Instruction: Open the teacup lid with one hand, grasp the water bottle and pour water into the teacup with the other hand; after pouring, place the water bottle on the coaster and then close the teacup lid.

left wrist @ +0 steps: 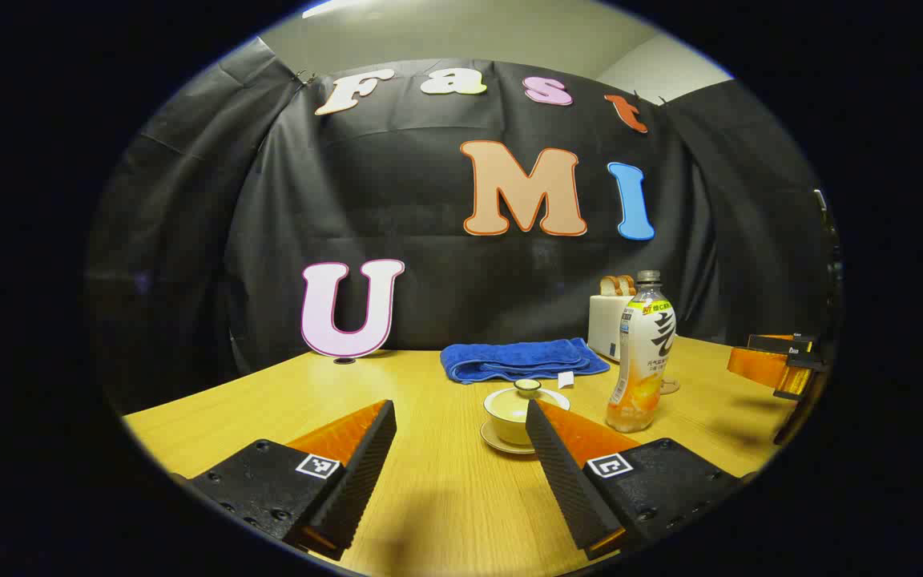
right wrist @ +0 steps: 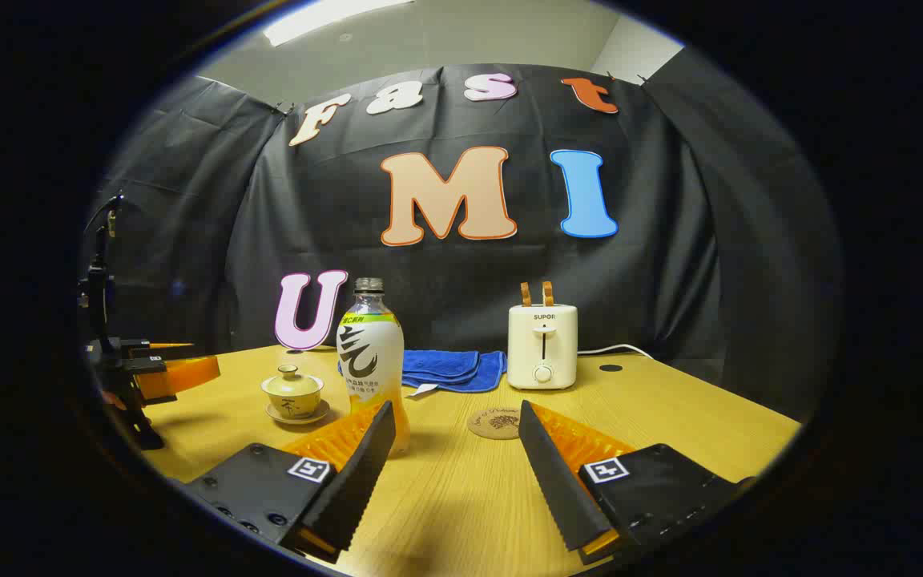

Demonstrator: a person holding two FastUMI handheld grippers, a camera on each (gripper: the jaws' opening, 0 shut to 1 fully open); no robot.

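A cream teacup (left wrist: pixel 512 413) with its lid (left wrist: pixel 527 387) on stands on a saucer; in the right gripper view the teacup (right wrist: pixel 292 394) is at the left. The water bottle (left wrist: pixel 641 353) with orange drink stands upright just right of the cup; the bottle (right wrist: pixel 372 358) appears again ahead of my right gripper. A round brown coaster (right wrist: pixel 494 421) lies on the table. My left gripper (left wrist: pixel 461 417) is open, short of the cup. Wide open as well, my right gripper (right wrist: pixel 455 421) hovers between bottle and coaster, holding nothing.
A folded blue towel (left wrist: pixel 521 360) lies behind the cup. A white toaster (right wrist: pixel 542 346) with bread stands at the back, its cord trailing right. The wooden table (right wrist: pixel 694 417) is bare on the right. The other gripper (left wrist: pixel 778 365) shows at the right edge of the left gripper view.
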